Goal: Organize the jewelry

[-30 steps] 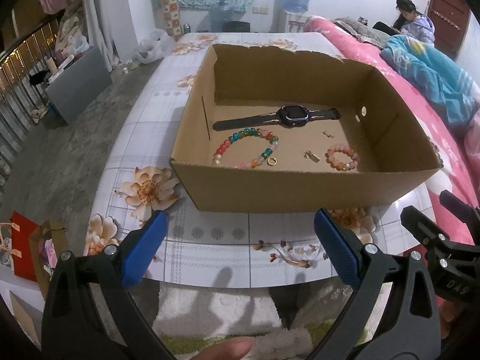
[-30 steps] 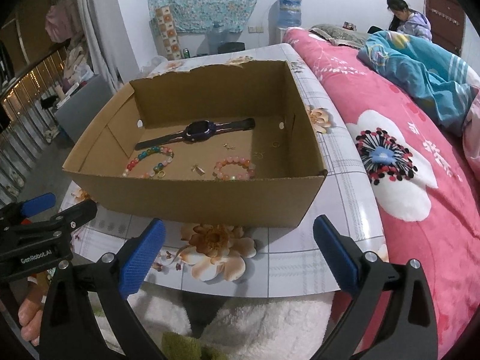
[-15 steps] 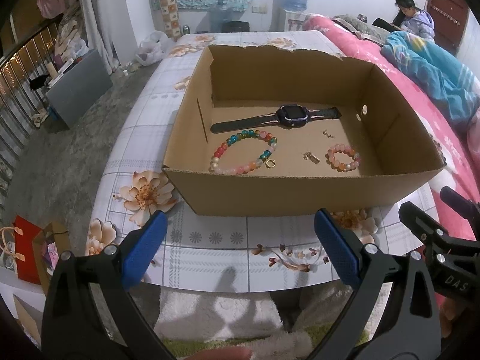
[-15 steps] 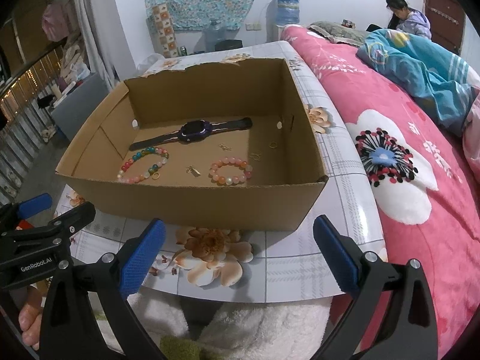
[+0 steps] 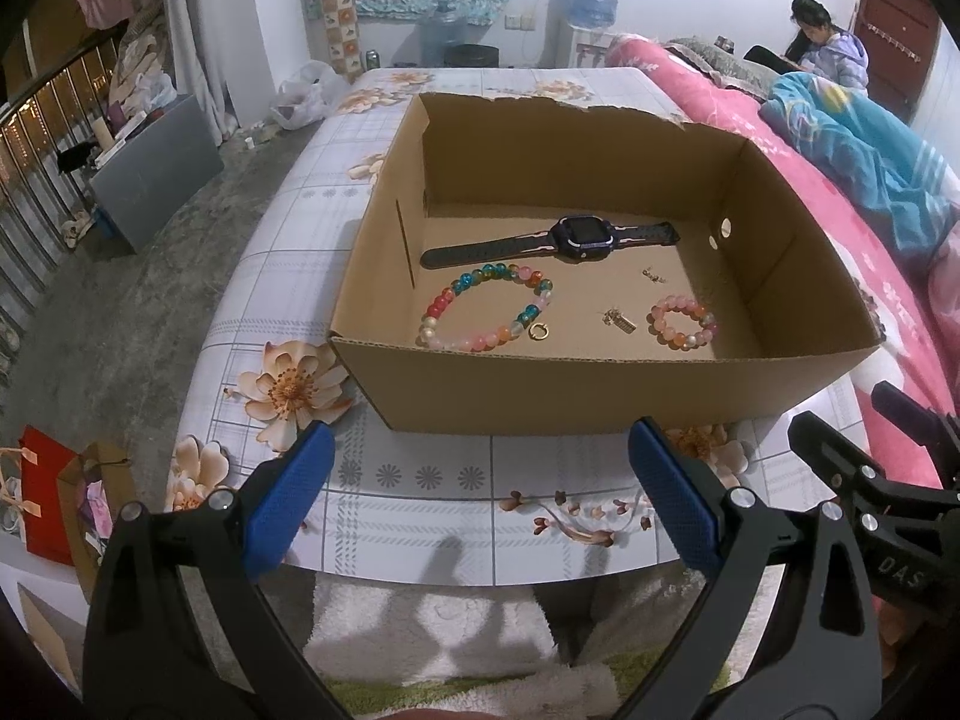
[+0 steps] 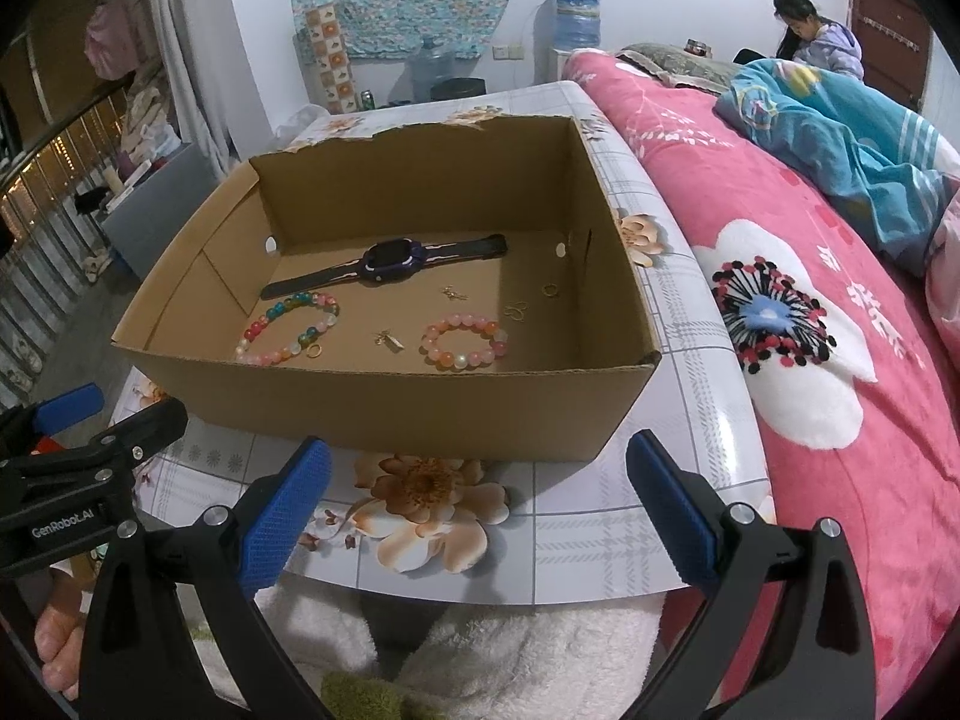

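An open cardboard box (image 5: 600,387) (image 6: 384,402) stands on a floral table. Inside lie a dark watch (image 5: 570,237) (image 6: 390,259), a multicoloured bead bracelet (image 5: 486,312) (image 6: 288,327), a pink bead bracelet (image 5: 682,322) (image 6: 465,341), a gold ring (image 5: 538,331) (image 6: 314,350), small gold earrings (image 5: 619,319) (image 6: 389,338) and more gold rings (image 6: 549,290). My left gripper (image 5: 480,498) is open and empty above the table's near edge. My right gripper (image 6: 477,498) is open and empty, to the right of the left one.
The floral table (image 5: 420,498) carries the box. A pink bed (image 6: 840,330) with a blue blanket lies to the right; a person (image 5: 831,51) sits at its far end. A red bag (image 5: 45,492) and a grey box (image 5: 153,174) are on the floor at left.
Both grippers have risen and tilted slightly, so more of the box floor shows. Nothing in the box has moved. Both grippers stay open.
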`<state>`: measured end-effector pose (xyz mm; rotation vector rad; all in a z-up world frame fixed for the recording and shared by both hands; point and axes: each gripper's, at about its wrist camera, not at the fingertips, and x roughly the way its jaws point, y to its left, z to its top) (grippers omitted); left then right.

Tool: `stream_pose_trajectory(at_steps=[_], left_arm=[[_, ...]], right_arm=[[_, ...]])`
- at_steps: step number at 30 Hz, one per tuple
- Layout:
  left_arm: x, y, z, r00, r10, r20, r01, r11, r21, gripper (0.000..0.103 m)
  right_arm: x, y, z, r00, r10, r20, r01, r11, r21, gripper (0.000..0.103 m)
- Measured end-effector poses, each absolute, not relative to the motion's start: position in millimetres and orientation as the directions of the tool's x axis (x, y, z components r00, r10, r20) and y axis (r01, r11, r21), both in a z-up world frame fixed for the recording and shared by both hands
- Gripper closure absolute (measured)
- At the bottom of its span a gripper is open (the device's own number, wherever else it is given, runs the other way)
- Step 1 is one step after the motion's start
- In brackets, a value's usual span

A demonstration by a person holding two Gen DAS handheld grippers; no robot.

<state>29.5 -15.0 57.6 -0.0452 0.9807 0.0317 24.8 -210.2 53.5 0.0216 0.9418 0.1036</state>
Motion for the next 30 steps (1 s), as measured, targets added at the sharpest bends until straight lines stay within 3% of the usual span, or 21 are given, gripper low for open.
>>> stream_pose_trajectory(at_steps=[30], left_arm=[[29.2,-14.7,59.0,0.556,0.001,-0.831,-0.045,0.999,-0.029,0.008]], right_arm=[[24.8,-210.6,53.7,0.584,0.098,-0.806,-0.080,0.995,0.064,0.007]])
